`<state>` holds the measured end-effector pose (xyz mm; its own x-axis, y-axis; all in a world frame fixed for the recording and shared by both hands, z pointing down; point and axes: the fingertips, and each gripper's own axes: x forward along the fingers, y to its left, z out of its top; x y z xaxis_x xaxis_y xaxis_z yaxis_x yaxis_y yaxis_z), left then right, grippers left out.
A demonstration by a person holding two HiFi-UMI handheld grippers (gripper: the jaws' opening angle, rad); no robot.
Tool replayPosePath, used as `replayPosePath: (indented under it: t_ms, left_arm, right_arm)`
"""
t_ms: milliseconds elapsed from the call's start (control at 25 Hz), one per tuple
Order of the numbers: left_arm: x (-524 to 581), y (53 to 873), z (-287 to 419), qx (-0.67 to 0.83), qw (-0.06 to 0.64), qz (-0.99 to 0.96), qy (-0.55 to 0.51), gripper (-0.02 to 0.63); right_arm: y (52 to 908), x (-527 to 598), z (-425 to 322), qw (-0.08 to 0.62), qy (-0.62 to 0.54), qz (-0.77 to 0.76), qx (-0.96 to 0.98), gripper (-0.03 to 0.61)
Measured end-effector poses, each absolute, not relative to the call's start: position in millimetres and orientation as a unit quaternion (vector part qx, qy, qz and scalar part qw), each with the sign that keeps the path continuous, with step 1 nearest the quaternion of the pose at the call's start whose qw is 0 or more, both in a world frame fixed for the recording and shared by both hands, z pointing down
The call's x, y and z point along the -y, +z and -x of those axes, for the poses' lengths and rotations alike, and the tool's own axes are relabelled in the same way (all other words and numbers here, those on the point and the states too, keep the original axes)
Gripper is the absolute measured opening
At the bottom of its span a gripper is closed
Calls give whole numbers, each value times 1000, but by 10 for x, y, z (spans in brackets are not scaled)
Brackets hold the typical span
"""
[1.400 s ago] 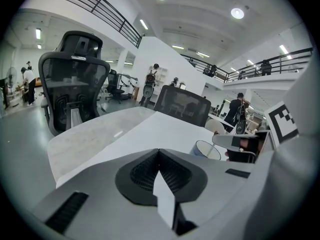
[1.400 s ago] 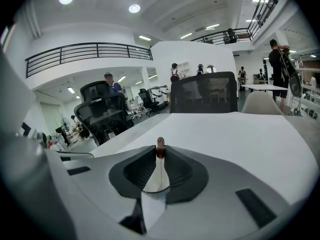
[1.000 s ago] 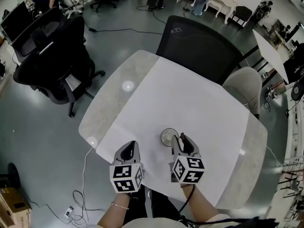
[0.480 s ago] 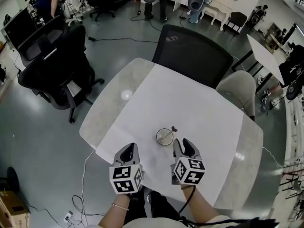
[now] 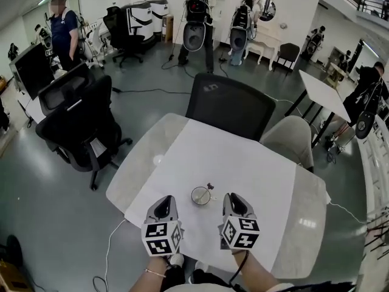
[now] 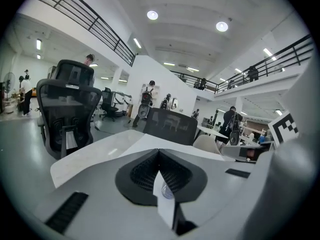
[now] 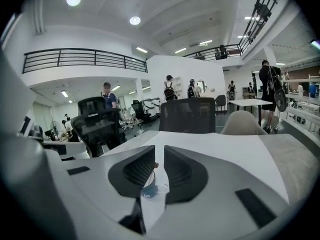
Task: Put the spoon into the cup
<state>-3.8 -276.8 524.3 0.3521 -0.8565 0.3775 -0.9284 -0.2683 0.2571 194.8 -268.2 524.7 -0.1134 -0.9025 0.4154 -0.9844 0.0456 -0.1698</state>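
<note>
A small clear cup (image 5: 200, 195) stands on the white cloth (image 5: 243, 163) of the table, near its front edge. The spoon (image 5: 208, 189) rests inside the cup, its dark handle leaning up to the right. My left gripper (image 5: 163, 201) hovers to the front left of the cup, jaws shut and empty. My right gripper (image 5: 233, 198) hovers to the front right, jaws closing with a narrow gap and nothing between them. In the right gripper view the cup (image 7: 147, 188) shows through that gap (image 7: 160, 150). The left gripper (image 6: 159, 152) view shows a sliver of the cup (image 6: 165, 192).
A black office chair (image 5: 230, 107) stands at the table's far side, with a beige chair (image 5: 293, 140) to its right. Another black chair (image 5: 79, 123) stands on the floor at the left. People stand further back in the room. The table's marble rim (image 5: 137, 163) shows beside the cloth.
The right gripper let go of the spoon, which now stands in the cup. Both grippers drew back from the cup and rose. The right jaws narrowed.
</note>
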Motion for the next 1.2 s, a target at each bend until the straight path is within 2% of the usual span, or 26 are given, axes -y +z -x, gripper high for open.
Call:
replayPosePath:
  t_ms: [520,1200]
  left_arm:
    - [2875,4848,-13,566,173,-804,59,17]
    - [2893,4815,-45,564,159,-808,64,18]
  right_arm:
    - [4779,2574,-2254,57,168,-681,711,40]
    - [4734,2605,-2244,72,155,-679,714,31]
